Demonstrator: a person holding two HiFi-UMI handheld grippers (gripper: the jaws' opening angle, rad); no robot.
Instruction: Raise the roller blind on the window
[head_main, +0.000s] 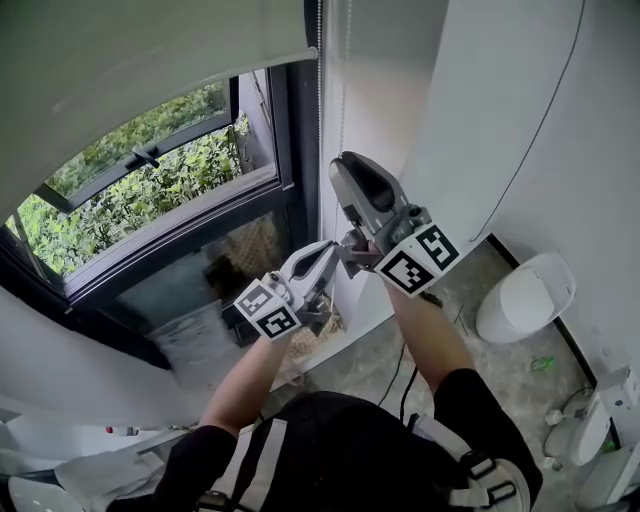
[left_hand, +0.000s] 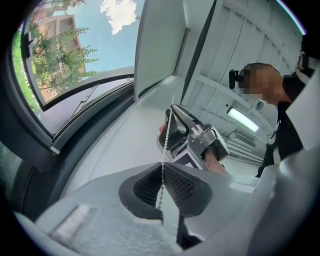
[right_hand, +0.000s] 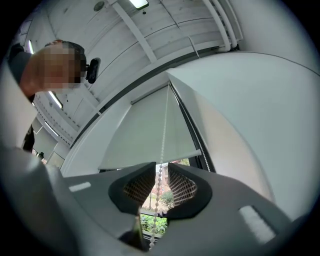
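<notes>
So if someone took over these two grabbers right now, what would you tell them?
Left gripper: shut on the bead chain, low.
Right gripper: higher up, jaws apart with the chain between them, not gripping.
Roller blind: partly up, window glass showing beneath its hem.
To do: probably close the right on the chain, pull down, and repeat until the blind is up.
</notes>
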